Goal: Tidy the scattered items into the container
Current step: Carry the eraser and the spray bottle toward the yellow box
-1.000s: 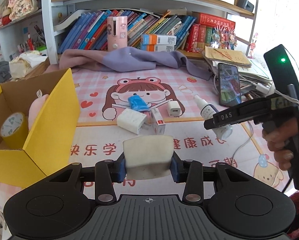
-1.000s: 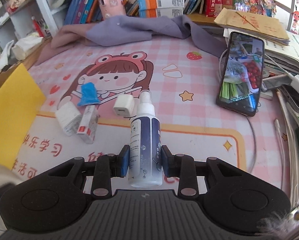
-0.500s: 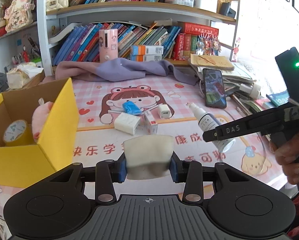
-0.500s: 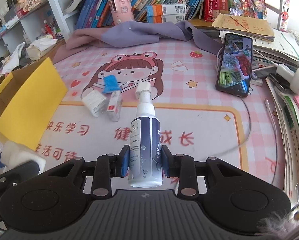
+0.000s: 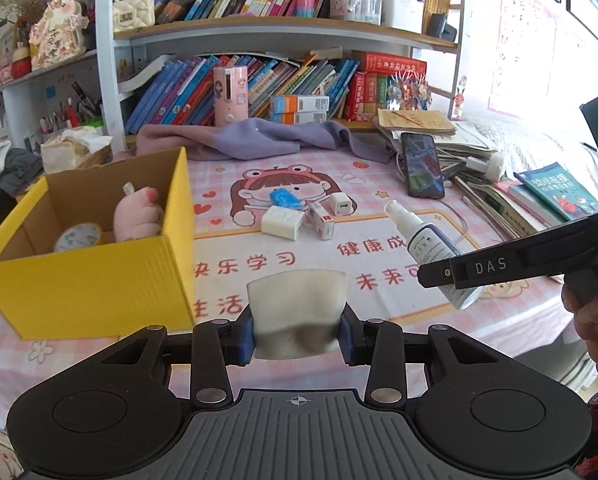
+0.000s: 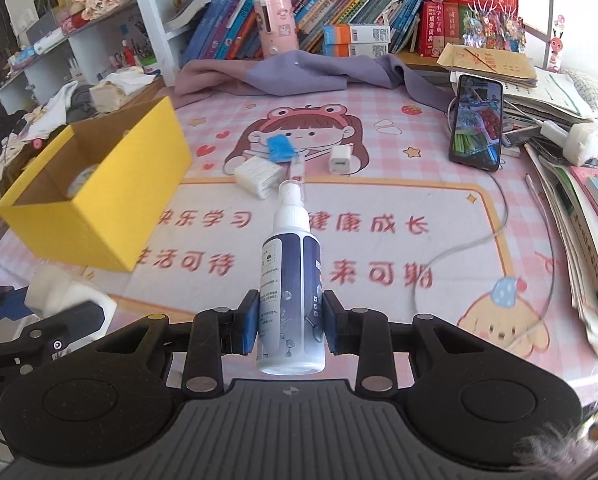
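Observation:
My left gripper [image 5: 297, 334] is shut on a white sponge block [image 5: 297, 308], held above the pink mat to the right of the yellow box [image 5: 95, 280]. The box holds a pink plush toy [image 5: 137, 216] and a tape roll [image 5: 77, 236]. My right gripper [image 6: 290, 322] is shut on a spray bottle [image 6: 291, 280] with a white nozzle and a dark label, lifted over the mat. Still on the mat lie a white block [image 6: 257, 174], a blue packet [image 6: 281, 146], a white charger cube [image 6: 341, 160] and a small red-and-white box [image 5: 321, 220].
A phone [image 6: 477, 128] leans on stacked books and papers along the right edge, with a white cable [image 6: 495, 232] trailing over the mat. A purple cloth [image 6: 299, 74] lies at the back under the bookshelf. Clothes and tissues are piled left of the box.
Both grippers have pulled back and risen from the mat, each keeping its load. The yellow box now shows more of its inside in both views.

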`<control>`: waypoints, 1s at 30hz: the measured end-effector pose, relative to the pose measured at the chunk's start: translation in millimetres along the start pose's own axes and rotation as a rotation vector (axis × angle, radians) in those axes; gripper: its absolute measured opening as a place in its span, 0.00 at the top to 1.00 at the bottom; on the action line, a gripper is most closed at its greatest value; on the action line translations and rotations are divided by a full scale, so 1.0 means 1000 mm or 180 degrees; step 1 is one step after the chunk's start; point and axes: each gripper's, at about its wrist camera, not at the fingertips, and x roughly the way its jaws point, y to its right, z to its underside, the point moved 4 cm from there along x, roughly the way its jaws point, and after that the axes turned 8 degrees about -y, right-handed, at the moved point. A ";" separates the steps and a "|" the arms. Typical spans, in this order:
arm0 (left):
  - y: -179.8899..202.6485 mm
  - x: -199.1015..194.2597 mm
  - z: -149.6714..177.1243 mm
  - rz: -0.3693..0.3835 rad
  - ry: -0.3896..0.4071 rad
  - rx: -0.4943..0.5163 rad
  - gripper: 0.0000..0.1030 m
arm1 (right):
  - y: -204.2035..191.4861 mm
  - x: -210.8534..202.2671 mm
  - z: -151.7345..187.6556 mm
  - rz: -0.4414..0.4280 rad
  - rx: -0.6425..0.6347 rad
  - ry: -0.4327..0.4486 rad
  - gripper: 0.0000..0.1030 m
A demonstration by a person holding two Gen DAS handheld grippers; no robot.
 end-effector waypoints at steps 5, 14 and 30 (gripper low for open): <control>-0.010 -0.021 0.017 0.0019 0.0034 0.0029 0.63 | -0.025 -0.013 0.021 0.0010 -0.0013 0.0033 0.71; -0.036 -0.048 0.045 -0.0047 0.0021 0.0015 0.63 | -0.064 -0.025 0.048 -0.0020 0.0011 0.0074 0.71; -0.084 -0.074 0.076 -0.0390 -0.0094 -0.0285 0.63 | -0.128 -0.021 0.059 -0.0179 -0.0364 -0.0006 0.71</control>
